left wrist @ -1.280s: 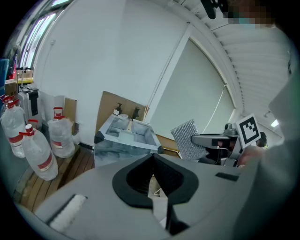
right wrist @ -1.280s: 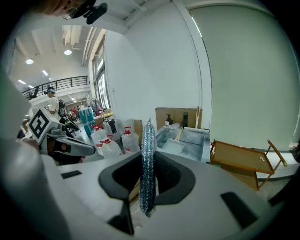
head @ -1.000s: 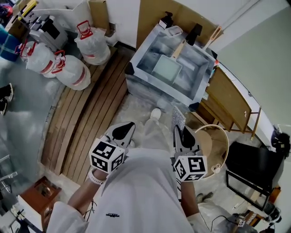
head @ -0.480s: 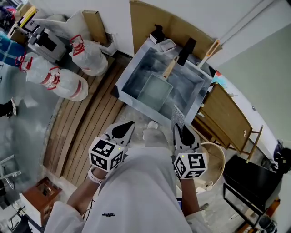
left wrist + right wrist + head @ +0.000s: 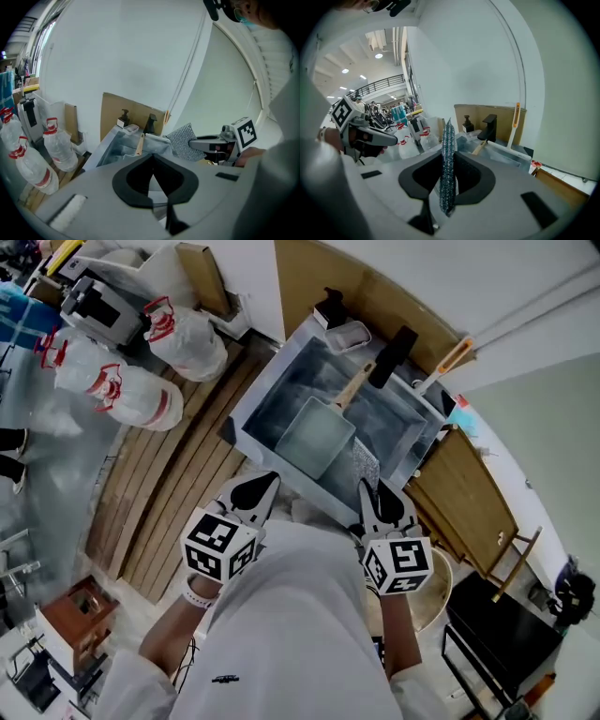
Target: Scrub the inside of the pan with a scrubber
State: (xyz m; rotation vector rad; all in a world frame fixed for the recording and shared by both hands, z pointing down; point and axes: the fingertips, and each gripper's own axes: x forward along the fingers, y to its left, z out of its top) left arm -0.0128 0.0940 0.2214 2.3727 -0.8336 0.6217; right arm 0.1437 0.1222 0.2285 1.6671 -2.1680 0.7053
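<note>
The square, pale metal pan [image 5: 316,435] with its wooden handle lies on the floor of the steel sink [image 5: 281,381], just beyond both of my grippers. My right gripper [image 5: 373,495] pinches the flat, grey mesh scrubber [image 5: 366,465] edge-on at the sink's near rim, while the left gripper [image 5: 261,486] hangs beside it with its jaws pressed together on nothing. A black faucet [image 5: 394,345] stands at the far rim, and clear plastic bottles [image 5: 131,395] sit far left on wooden slats.
</note>
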